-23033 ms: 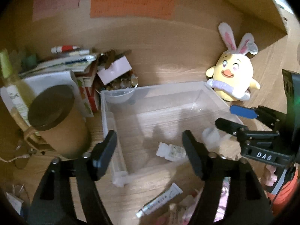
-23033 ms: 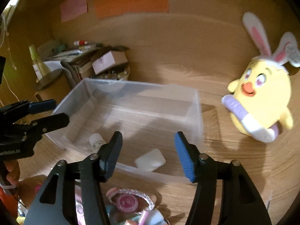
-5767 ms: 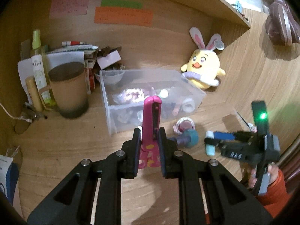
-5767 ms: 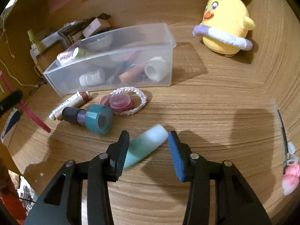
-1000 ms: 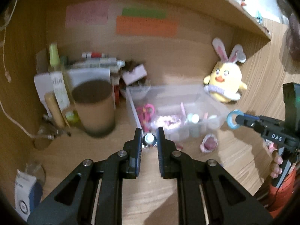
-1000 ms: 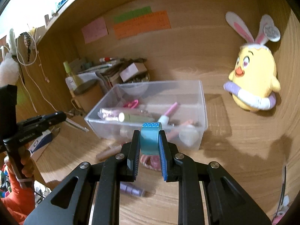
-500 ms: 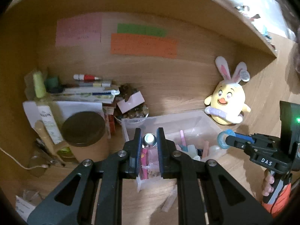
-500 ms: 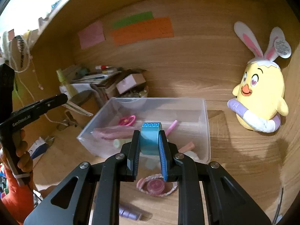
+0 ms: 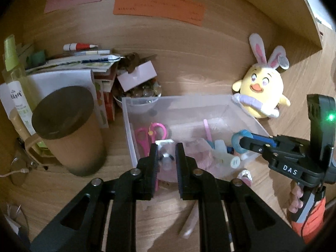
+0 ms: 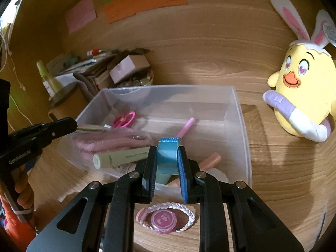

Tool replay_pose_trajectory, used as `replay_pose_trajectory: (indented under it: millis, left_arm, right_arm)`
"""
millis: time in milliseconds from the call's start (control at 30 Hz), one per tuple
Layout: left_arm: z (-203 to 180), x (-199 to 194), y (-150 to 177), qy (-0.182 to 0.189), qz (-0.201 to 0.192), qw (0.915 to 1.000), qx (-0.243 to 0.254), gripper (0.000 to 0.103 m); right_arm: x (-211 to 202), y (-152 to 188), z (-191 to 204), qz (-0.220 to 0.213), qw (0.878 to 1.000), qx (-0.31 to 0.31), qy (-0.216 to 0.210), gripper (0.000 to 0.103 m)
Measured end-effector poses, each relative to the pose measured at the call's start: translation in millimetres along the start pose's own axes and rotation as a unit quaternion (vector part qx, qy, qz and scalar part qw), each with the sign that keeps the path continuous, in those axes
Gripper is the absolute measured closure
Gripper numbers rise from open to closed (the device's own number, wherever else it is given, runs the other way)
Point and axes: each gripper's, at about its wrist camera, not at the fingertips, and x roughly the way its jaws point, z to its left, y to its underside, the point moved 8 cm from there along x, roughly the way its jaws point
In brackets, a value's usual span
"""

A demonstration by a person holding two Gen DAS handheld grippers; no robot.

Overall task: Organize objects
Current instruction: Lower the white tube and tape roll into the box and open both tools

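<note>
A clear plastic bin point(image 9: 126, 113) point(image 10: 241, 113) sits on the wooden desk, holding pink scissors point(image 9: 150, 133) point(image 10: 124, 118), a pale green tube point(image 10: 124, 156), a pink stick point(image 10: 185, 127) and other small items. My left gripper point(image 9: 166, 159) is shut on a small metal-tipped object point(image 9: 166, 160) over the bin's near-left part; it shows from the side in the right wrist view point(image 10: 76, 126). My right gripper point(image 10: 167, 159) is shut on a teal tape roll point(image 10: 168, 154) above the bin's front edge, also seen in the left wrist view point(image 9: 241, 141).
A pink compact inside a braided bracelet point(image 10: 166, 218) lies in front of the bin. A tube point(image 9: 190, 222) lies on the desk nearer me. A brown lidded cup point(image 9: 67, 130), stacked papers, a green bottle point(image 9: 12, 77) stand left; a yellow plush chick point(image 9: 261, 92) point(image 10: 302, 96) right.
Both grippers have moved in over the bin, still holding their objects. The left one has come down and forward to the bin's near-left; the right one is closer above its front edge.
</note>
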Motion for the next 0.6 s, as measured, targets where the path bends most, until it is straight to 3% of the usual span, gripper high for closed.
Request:
replay_pose_trajectory:
  millis: [33, 100, 233, 333, 400, 600]
  left_arm:
    - [-1, -2, 2, -0.002, 0.000, 1.0000, 0.004, 0.088]
    - [-4, -5, 5, -0.001, 0.001, 0.9999, 0.011, 0.088]
    - [-8, -15, 11, -0.005, 0.000, 0.9997, 0.026, 0.088]
    - [-10, -25, 15, -0.008, -0.003, 0.9994, 0.032, 0.075]
    - [-10, -32, 17, -0.013, -0.009, 0.9993, 0.034, 0.060]
    - [-14, -42, 32, -0.020, -0.008, 0.9986, 0.047, 0.041]
  right_arm:
    - [0, 1, 1, 0.001, 1.000, -0.004, 0.001, 0.082]
    - [-1, 1, 1, -0.001, 1.000, -0.009, 0.009, 0.066]
    - [-8, 1, -2, -0.011, 1.000, -0.012, 0.023, 0.062]
    - [-19, 2, -1, -0.018, 1.000, -0.010, 0.017, 0.062]
    - [-27, 5, 2, -0.020, 1.000, -0.014, 0.011, 0.062]
    - [-52, 24, 23, -0.025, 0.998, -0.050, -0.013, 0.051]
